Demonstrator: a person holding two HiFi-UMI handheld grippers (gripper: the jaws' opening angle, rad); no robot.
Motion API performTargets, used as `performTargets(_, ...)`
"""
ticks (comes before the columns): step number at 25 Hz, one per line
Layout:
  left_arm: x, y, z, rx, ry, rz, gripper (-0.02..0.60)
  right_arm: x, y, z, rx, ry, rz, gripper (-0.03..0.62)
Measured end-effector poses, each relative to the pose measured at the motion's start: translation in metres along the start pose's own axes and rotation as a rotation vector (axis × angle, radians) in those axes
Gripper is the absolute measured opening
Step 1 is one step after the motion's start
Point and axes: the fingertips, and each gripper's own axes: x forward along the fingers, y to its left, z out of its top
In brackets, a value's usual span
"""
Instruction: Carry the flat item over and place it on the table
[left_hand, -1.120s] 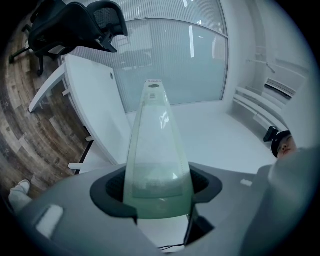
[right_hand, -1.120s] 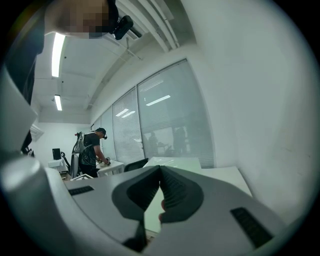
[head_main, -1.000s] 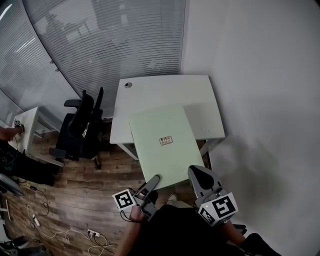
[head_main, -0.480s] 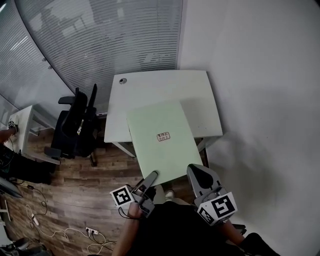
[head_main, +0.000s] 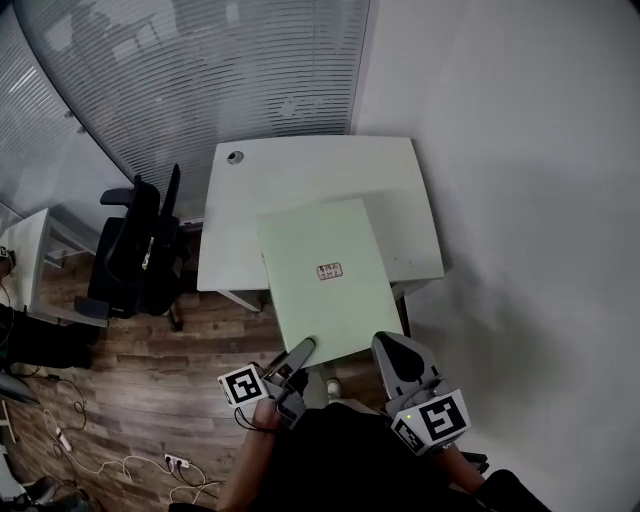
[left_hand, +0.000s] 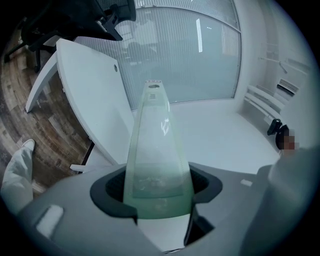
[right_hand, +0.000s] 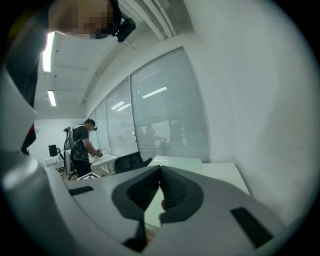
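A pale green flat board (head_main: 325, 275) with a small label at its middle is held level above the near half of the white table (head_main: 300, 170). My left gripper (head_main: 303, 350) is shut on the board's near left corner. In the left gripper view the board (left_hand: 157, 145) runs edge-on out of the left gripper (left_hand: 157, 192) toward the table (left_hand: 95, 85). My right gripper (head_main: 392, 345) is at the near right corner. In the right gripper view its jaws (right_hand: 160, 172) are closed, with a pale strip of the board (right_hand: 152, 207) between them.
A black office chair (head_main: 135, 255) stands left of the table. A white wall (head_main: 520, 200) runs close along the right, and glass with blinds (head_main: 200, 70) lies behind. Cables and a power strip (head_main: 180, 463) lie on the wood floor. A person (right_hand: 82, 142) stands at another desk.
Both grippers keep hold of the board. The table and chair have drifted a little to the left in the head view, and the board reaches slightly farther over the table.
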Motion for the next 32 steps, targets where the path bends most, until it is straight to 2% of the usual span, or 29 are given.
performTargets(4, 0.016, 0.013, 0.018, -0.021, -0.005, -0.011, 0.281, 0.027, -0.003, -0.004, -0.012, 0.027, 0.017, -0.002)
performTargets(13, 0.041, 0.048, 0.049, -0.069, -0.012, -0.017, 0.281, 0.069, -0.003, -0.002, 0.006, 0.012, 0.046, -0.002)
performTargets(18, 0.052, 0.068, 0.057, -0.071, -0.014, -0.042, 0.281, 0.077, -0.013, -0.009, 0.016, 0.067, 0.019, -0.002)
performTargets(26, 0.077, 0.109, 0.076, -0.089, 0.003, -0.035, 0.281, 0.110, -0.036, -0.015, 0.034, 0.100, -0.006, -0.002)
performTargets(32, 0.086, 0.139, 0.081, -0.154, -0.001, -0.010, 0.281, 0.123, -0.032, -0.025, 0.047, 0.140, 0.000, -0.002)
